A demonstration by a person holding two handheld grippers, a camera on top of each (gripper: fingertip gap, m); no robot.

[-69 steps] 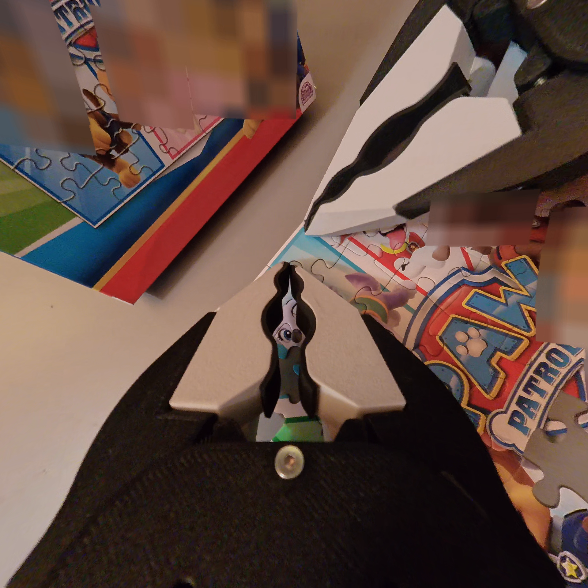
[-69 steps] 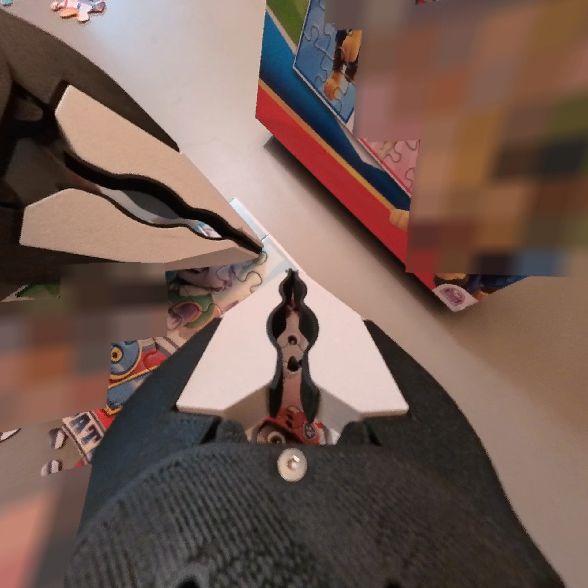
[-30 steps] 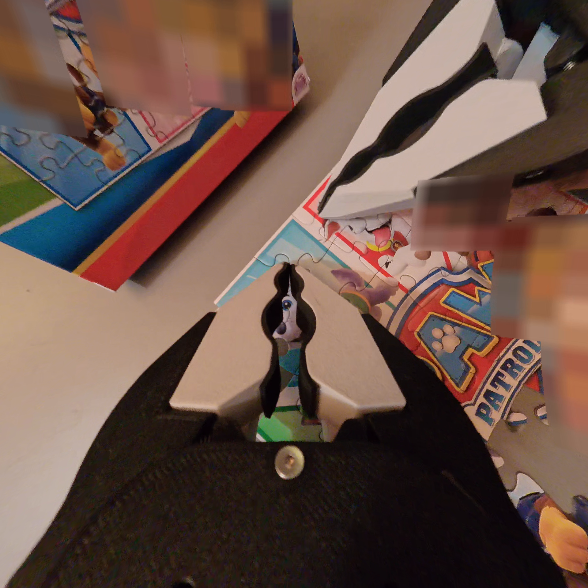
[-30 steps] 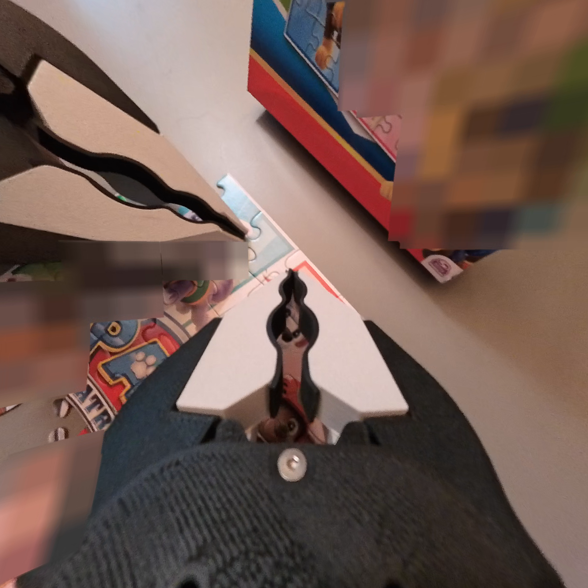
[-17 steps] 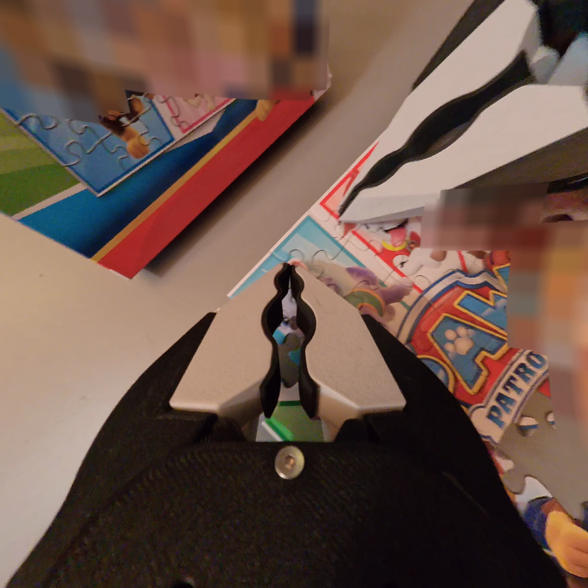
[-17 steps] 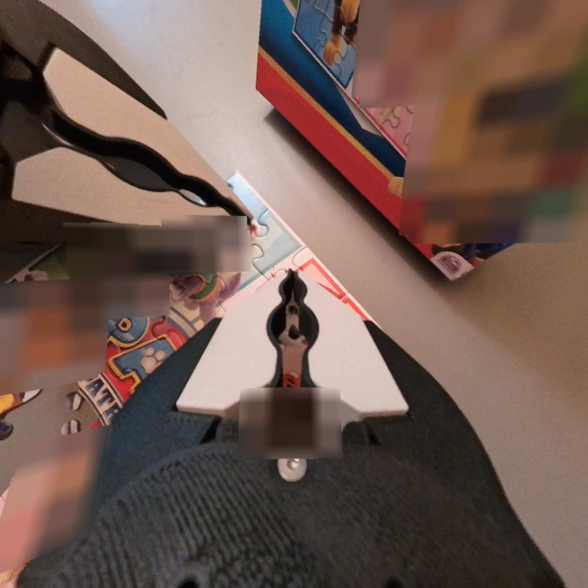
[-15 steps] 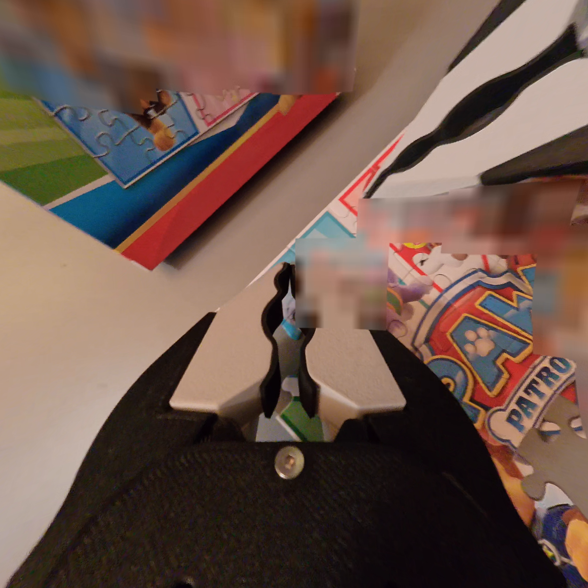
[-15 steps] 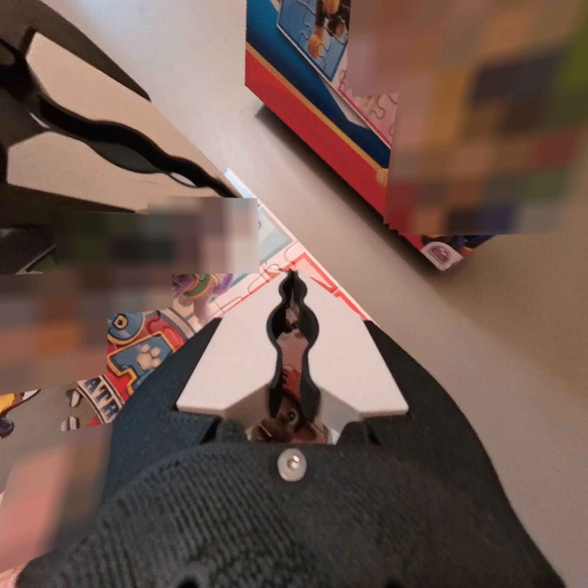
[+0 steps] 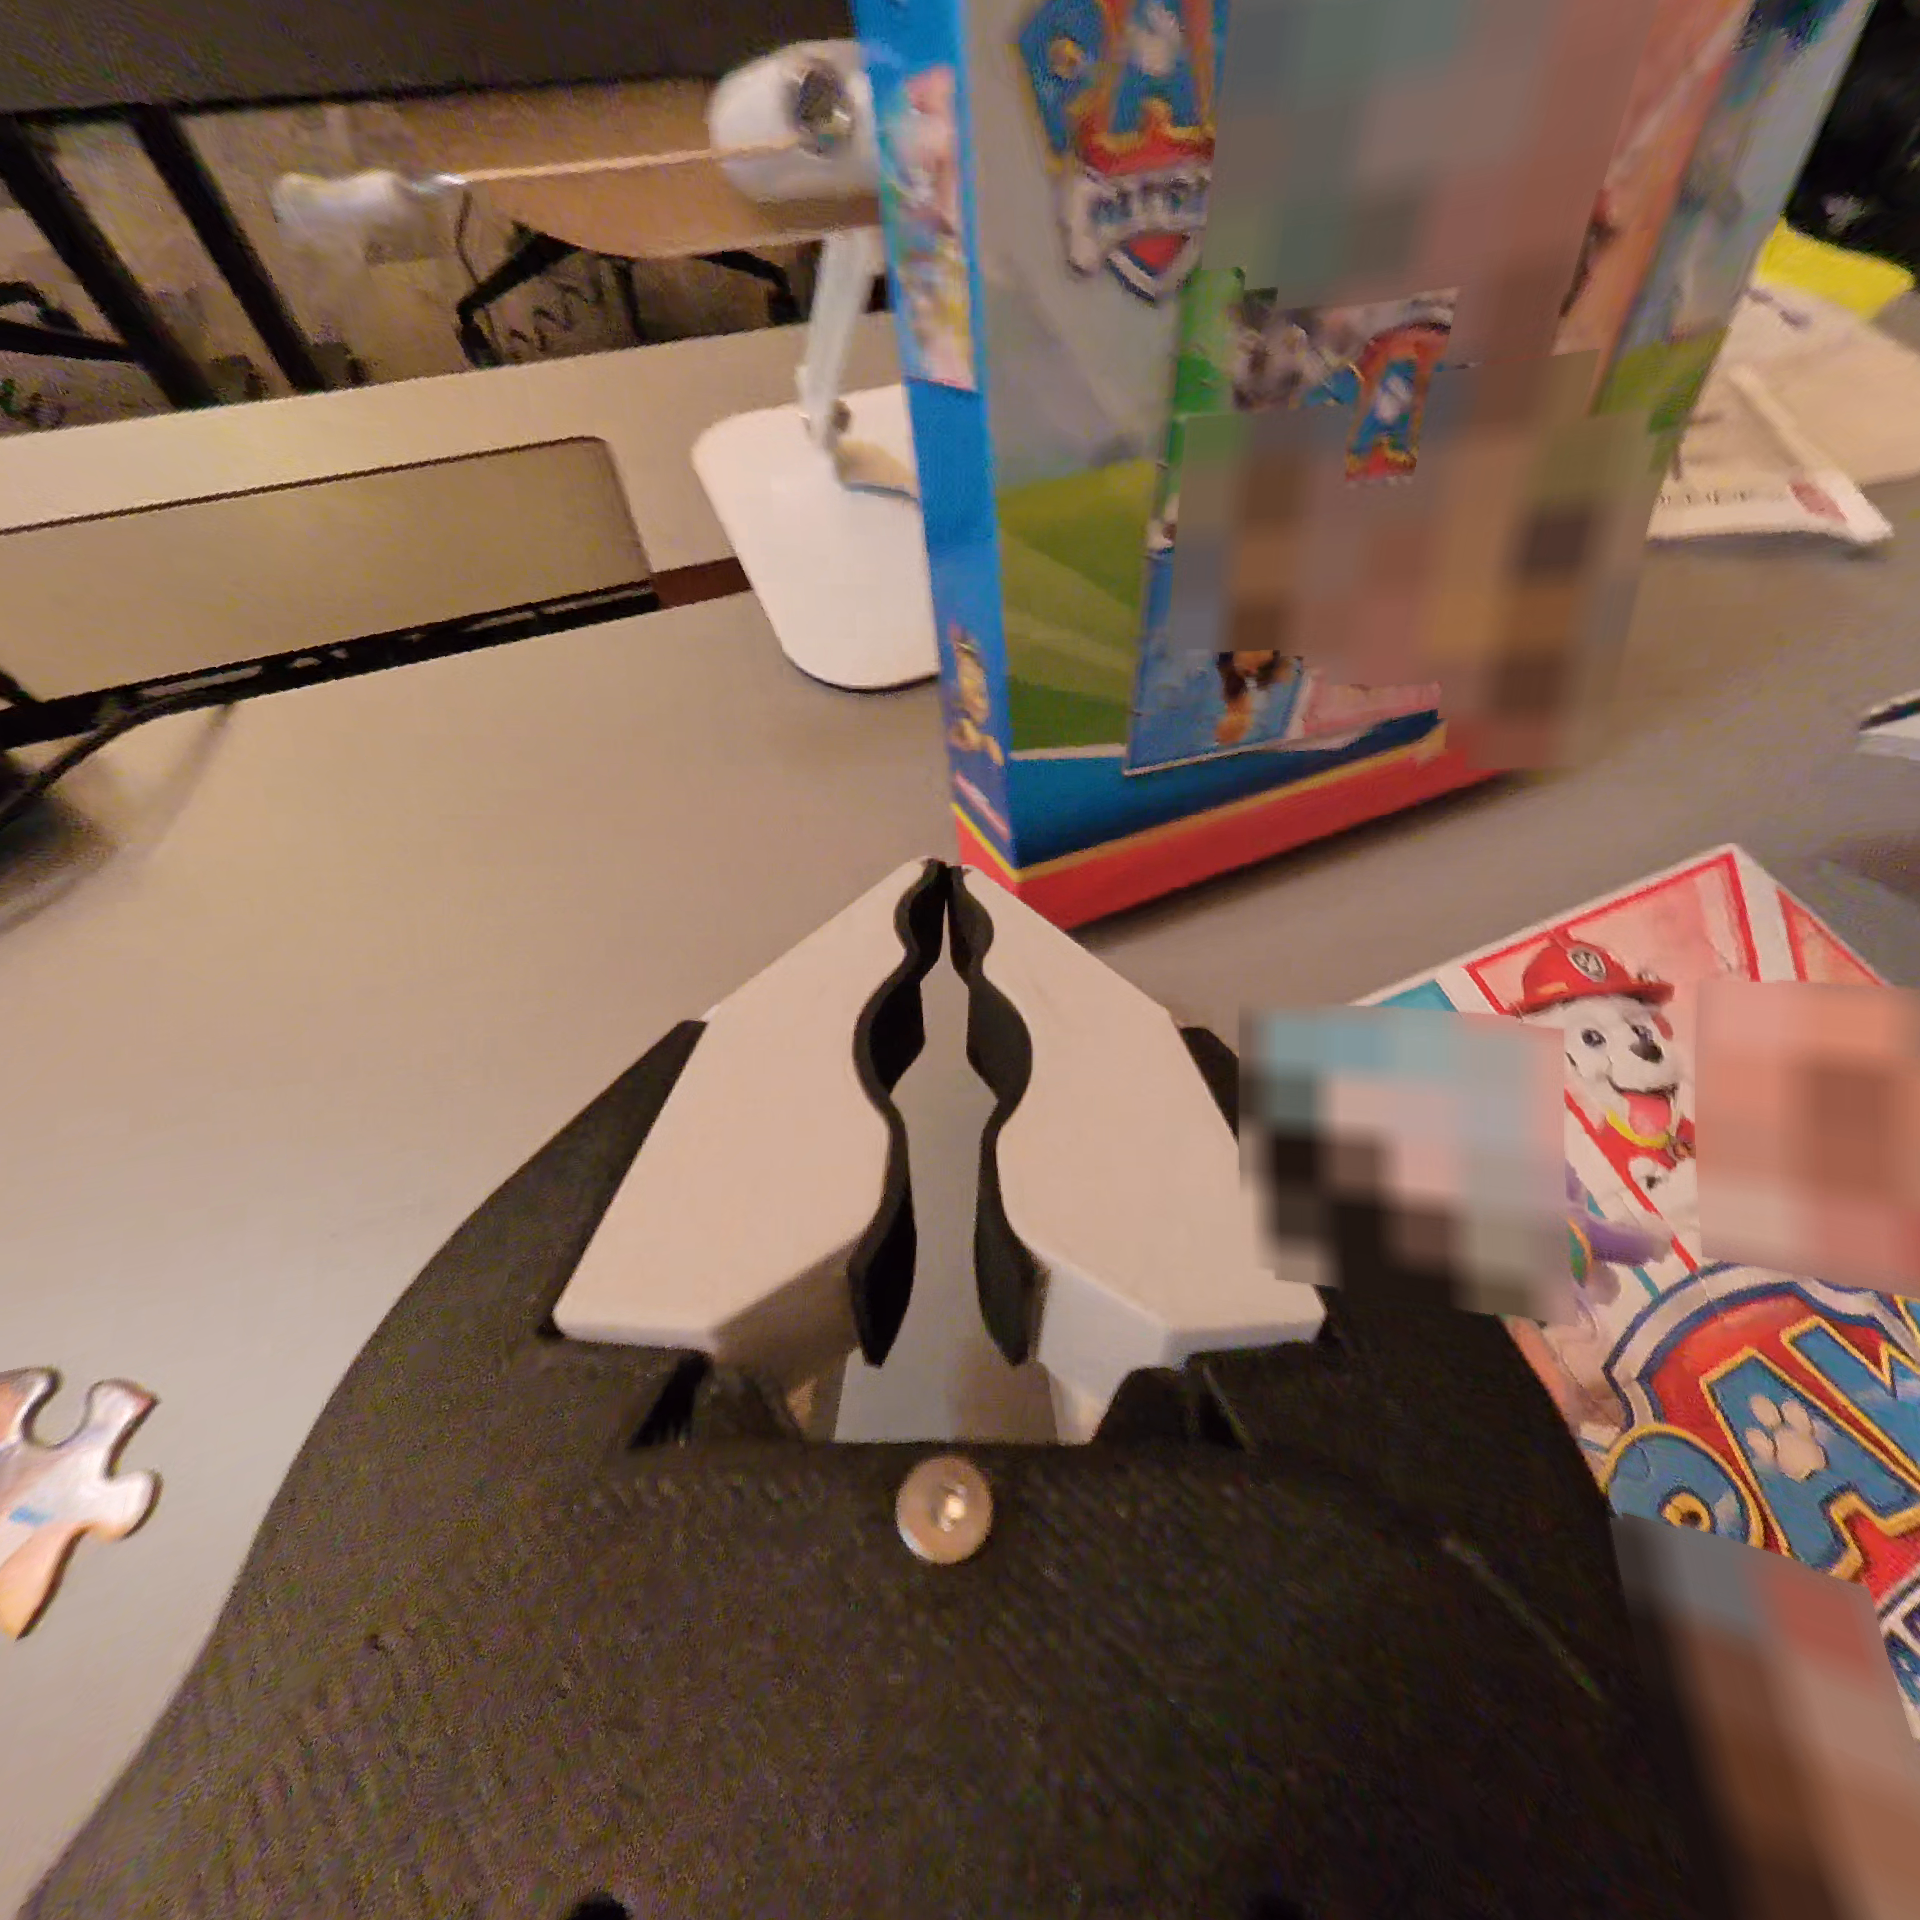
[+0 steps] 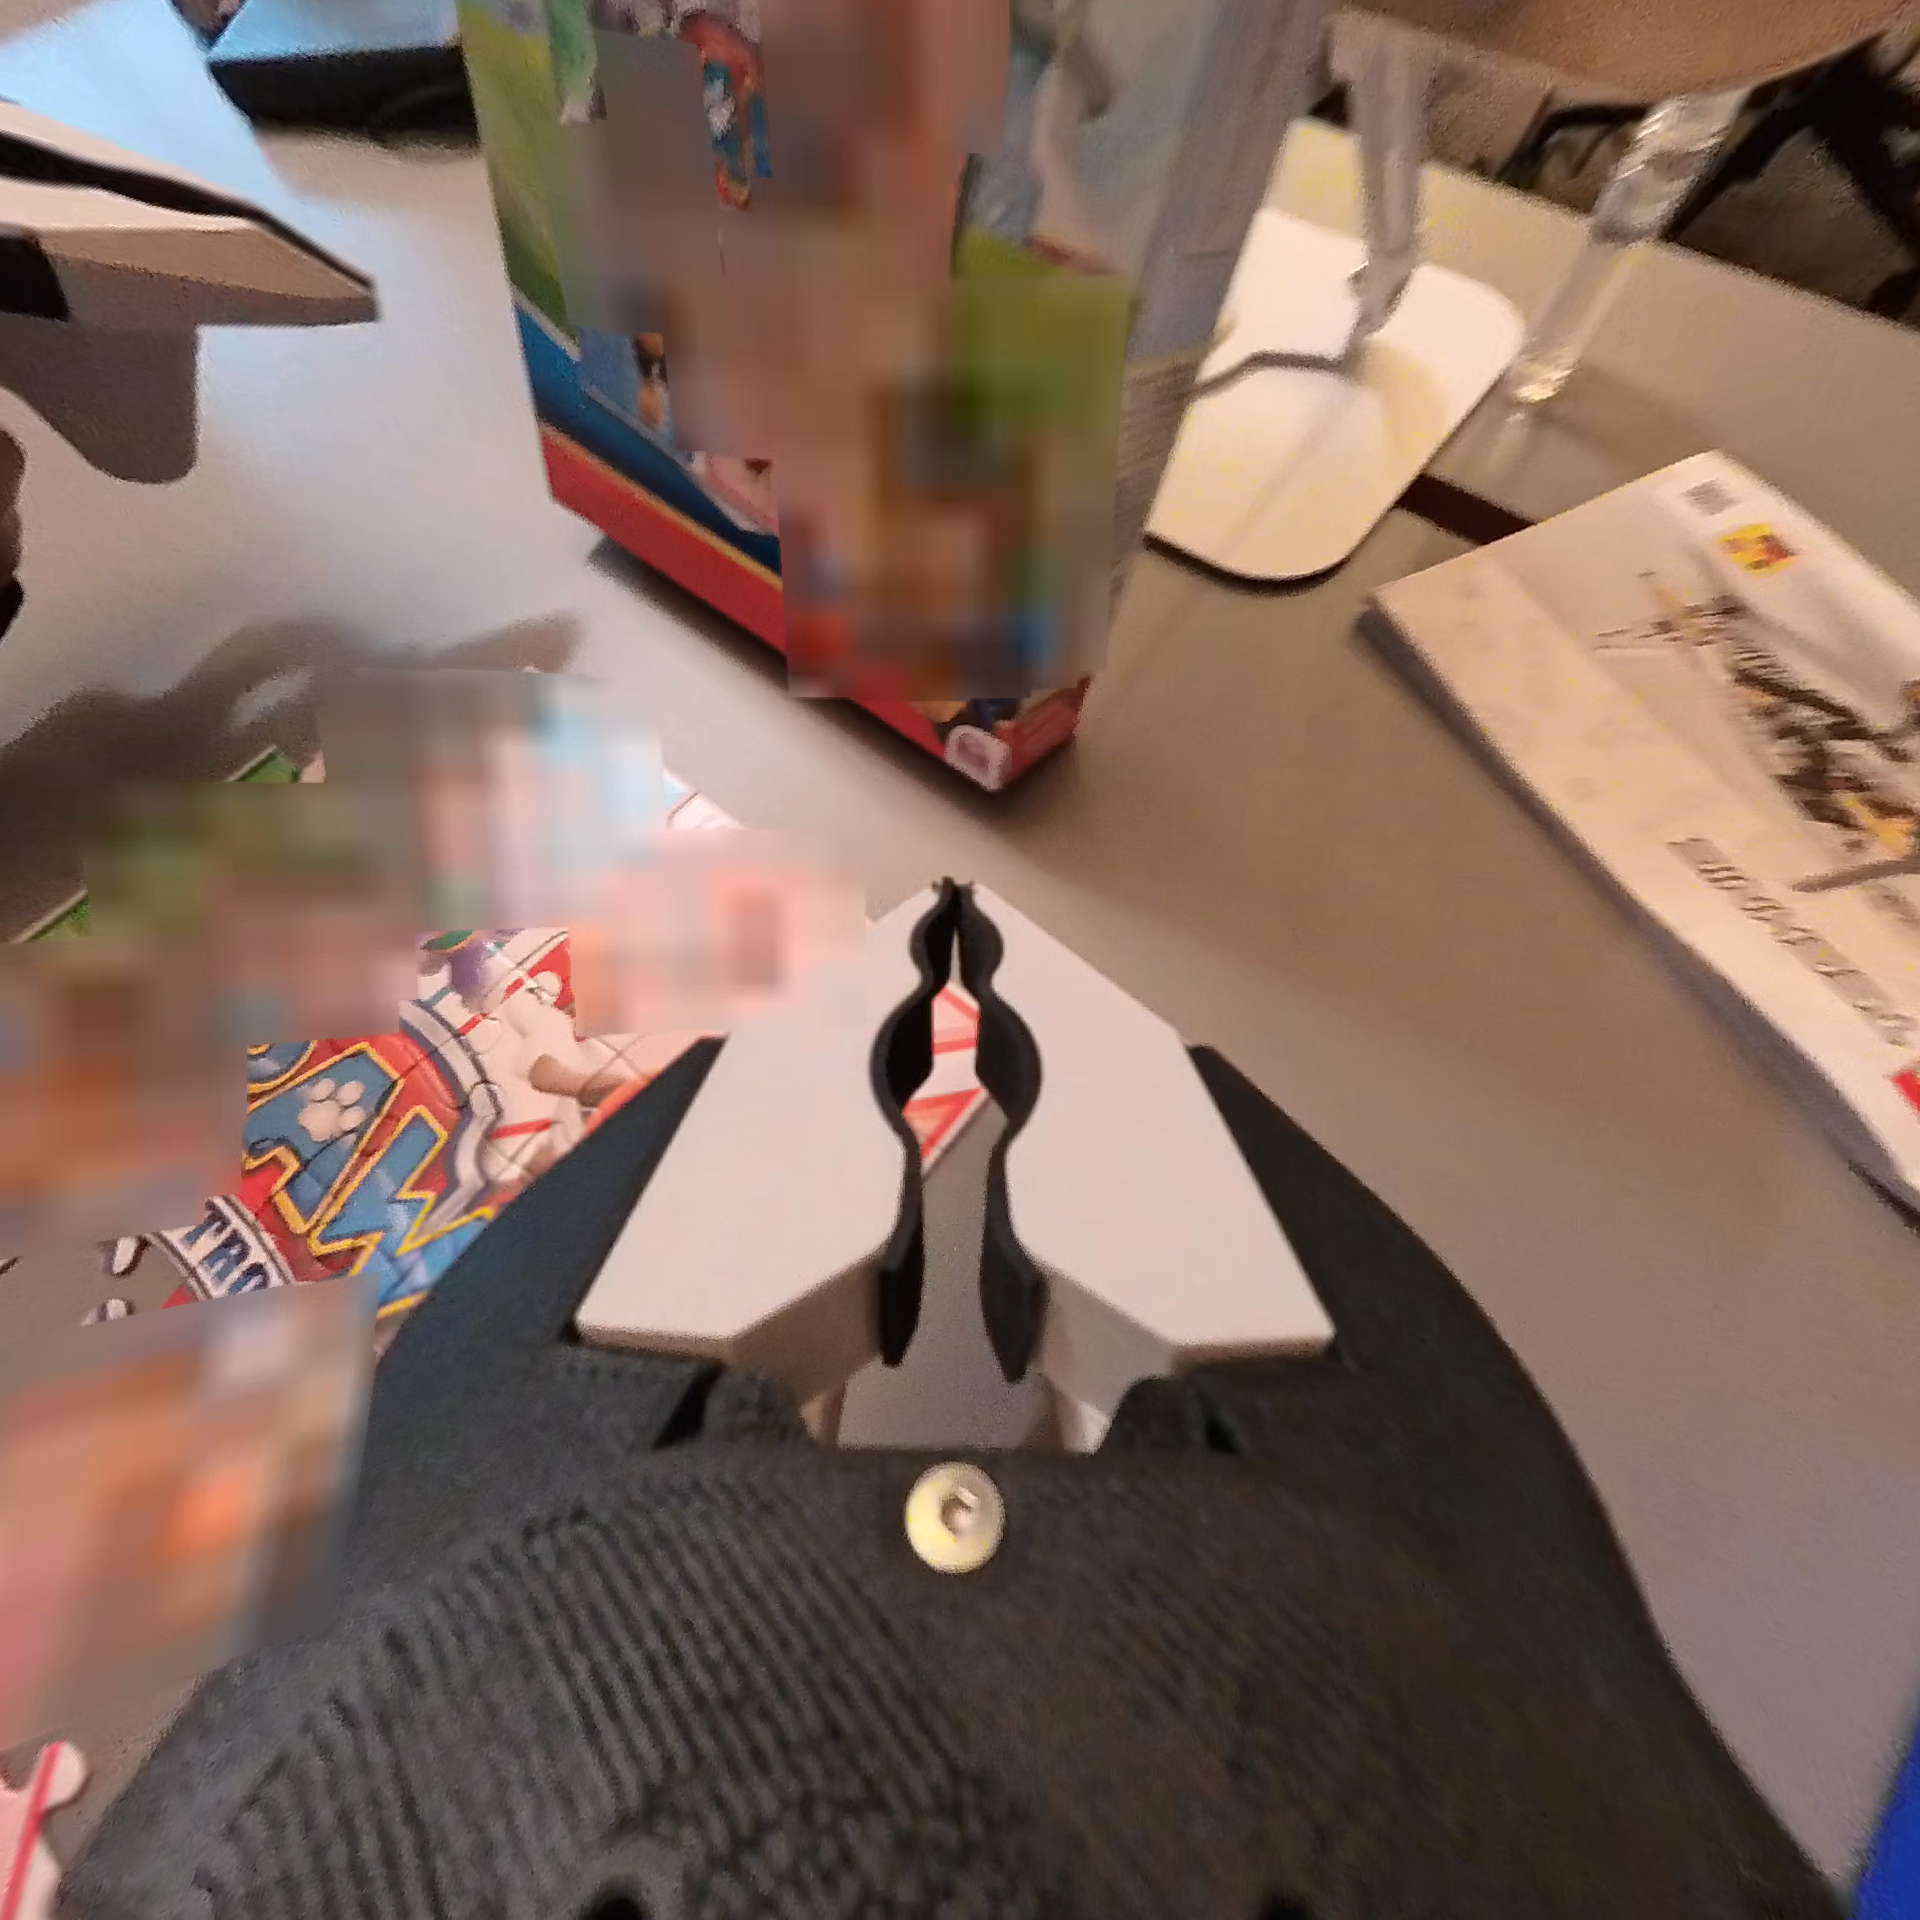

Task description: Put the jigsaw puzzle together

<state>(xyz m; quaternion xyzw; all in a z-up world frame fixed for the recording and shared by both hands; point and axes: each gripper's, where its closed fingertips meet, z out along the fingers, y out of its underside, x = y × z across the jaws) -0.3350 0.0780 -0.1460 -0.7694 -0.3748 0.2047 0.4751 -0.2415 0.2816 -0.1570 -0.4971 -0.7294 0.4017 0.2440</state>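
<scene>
A loose jigsaw piece lies on the grey table well off to the left of the left gripper, out by the frame's edge. That claw is closed tip to tip with nothing between its black pads — only bare tabletop shows through the wavy slot behind the tips. Just ahead of it and slightly to its right stands the upright puzzle box, red and blue along its base, with a white lamp stand beyond it to the left.

To the right of the left claw lies the assembled puzzle, mostly joined; a gap or two in the picture shows at its near edge in the right wrist view, so by the look of it the picture is largely built but not finished, with at least one stray piece off the board.

The right gripper is likewise pinched closed and holds nothing — the red-bordered corner of the puzzle shows through its slot from below. The box stands ahead and to its left, and a printed booklet lies well to its right.
</scene>
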